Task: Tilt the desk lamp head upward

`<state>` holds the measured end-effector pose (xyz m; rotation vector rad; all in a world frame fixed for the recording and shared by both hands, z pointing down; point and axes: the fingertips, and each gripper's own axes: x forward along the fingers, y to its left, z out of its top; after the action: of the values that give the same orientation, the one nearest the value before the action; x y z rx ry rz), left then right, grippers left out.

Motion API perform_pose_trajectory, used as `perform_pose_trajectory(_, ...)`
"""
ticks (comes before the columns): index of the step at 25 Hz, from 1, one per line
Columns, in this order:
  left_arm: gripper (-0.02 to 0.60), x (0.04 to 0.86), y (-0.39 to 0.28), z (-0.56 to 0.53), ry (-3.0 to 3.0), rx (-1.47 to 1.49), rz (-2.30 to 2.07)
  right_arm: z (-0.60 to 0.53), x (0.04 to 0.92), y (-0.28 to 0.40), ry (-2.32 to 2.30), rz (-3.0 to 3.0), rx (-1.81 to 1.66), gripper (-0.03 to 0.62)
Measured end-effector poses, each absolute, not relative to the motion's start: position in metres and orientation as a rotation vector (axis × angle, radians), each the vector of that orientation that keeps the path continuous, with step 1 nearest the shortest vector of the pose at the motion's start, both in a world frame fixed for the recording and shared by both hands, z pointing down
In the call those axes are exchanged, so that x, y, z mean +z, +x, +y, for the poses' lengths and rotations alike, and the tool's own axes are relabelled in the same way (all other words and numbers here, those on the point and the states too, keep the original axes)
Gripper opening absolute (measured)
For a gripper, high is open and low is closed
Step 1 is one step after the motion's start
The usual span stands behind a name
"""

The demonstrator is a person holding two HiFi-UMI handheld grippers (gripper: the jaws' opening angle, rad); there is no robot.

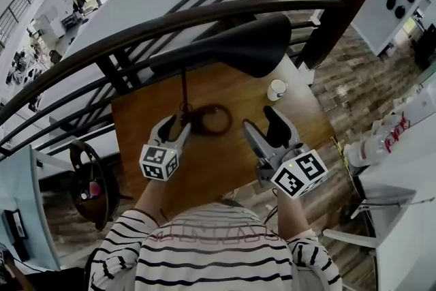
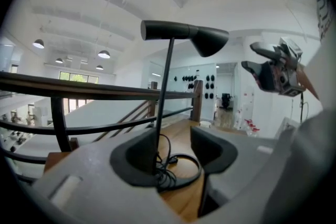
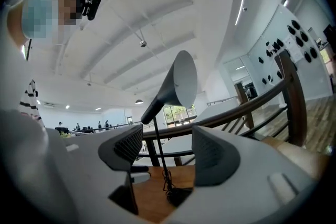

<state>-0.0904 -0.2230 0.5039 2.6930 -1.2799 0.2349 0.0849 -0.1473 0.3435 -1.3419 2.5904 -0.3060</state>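
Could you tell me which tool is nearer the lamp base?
Left. The left tool is right beside the base; the right tool stands apart on its other side.

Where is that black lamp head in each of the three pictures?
Head view: lamp head, upper centre, over the wooden table.
Left gripper view: top centre, atop its thin pole.
Right gripper view: centre, tilted, pale inside showing.
Shared landmark: the dark railing, in all three.

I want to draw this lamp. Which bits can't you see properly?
- Top of the stem: head view, hidden under the lamp head.
- Base: left gripper view, partly behind the left claw.
- Cord: left gripper view, blurry tangle; its end is lost.
- Cup: head view, too small to see inside.
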Motion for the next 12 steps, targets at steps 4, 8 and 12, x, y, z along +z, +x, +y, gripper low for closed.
perform_pose_trajectory(4,0.199,0.496,-0.099,-0.203,2.708,0.186,-1.271,-0.136,0.366,0.074,-1.384,2.578,-0.352,0.239)
perform_pose_trajectory(8,0.205,0.489,-0.104,-0.186,2.739,0.161,-1.250,-0.126,0.384,0.064,-1.416,2.574,-0.393,0.196)
perform_pose_trajectory(12,0.206,0.488,-0.114,-0.167,2.740,0.135,-1.226,-0.113,0.405,0.053,-1.445,2.557,-0.450,0.121)
